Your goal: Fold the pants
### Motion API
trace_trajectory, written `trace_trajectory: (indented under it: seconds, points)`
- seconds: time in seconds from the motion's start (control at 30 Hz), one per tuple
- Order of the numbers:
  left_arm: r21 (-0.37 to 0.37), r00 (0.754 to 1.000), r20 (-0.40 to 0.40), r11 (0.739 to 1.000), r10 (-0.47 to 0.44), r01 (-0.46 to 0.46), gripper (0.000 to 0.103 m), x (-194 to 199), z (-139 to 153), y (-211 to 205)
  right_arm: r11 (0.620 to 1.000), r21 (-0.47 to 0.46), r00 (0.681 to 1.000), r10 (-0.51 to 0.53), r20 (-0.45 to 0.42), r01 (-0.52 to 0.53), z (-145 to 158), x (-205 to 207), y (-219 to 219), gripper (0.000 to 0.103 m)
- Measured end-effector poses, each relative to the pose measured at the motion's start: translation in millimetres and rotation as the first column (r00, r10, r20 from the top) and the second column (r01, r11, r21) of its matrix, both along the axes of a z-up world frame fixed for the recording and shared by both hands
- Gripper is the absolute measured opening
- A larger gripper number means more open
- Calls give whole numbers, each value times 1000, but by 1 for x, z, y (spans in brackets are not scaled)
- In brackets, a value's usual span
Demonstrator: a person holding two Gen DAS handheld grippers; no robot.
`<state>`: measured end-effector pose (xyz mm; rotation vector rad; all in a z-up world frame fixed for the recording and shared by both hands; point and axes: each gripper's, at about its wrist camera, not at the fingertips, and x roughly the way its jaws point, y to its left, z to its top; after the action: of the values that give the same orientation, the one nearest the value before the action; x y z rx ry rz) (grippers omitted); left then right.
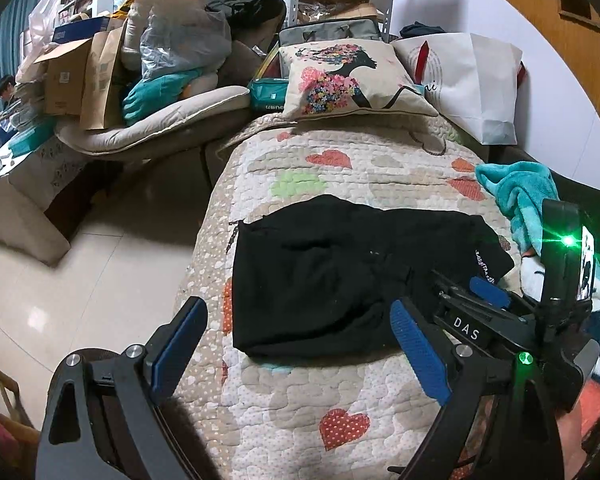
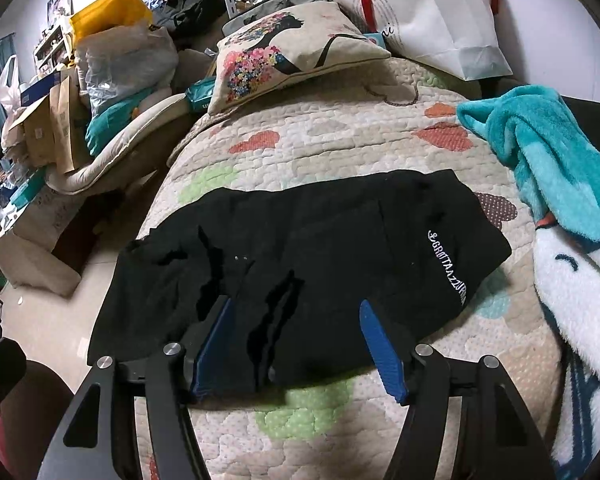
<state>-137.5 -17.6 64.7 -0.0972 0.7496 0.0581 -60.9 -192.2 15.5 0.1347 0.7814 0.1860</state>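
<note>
The pants (image 2: 300,264) lie in a folded black bundle across the middle of the quilt (image 2: 340,132), centre of both views, with white lettering near their right end. We judge them soft, light and limp: they will sag and slide on themselves, so a pinch should take all layers at an edge or corner, not the slack middle. The near hem, at lower centre in the right view, looks the easiest place to take hold.

Our right gripper (image 2: 296,344) hangs over that near hem, jaws apart with cloth between them, the pads not visibly pressing. Our left gripper (image 1: 300,344) stands wide open at the bottom of its view, just short of the bundle's near left corner, holding nothing.

A teal blanket (image 2: 548,152) lies right of the pants, a pillow (image 2: 292,52) beyond.
</note>
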Motion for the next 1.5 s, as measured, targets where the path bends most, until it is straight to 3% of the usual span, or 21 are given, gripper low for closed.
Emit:
trace_trajectory:
  seconds: [0.63,1.5]
  points:
    - [-5,1000,-4,1000,1,-1,92,1,0,0,1000,-19,1000,18,1,-18,-3,-2,2,73]
    - [-40,997,-73,999,13,-16,92,10,-16,-1,1000,-10,1000,19,-14,-20,-10,3,3,74]
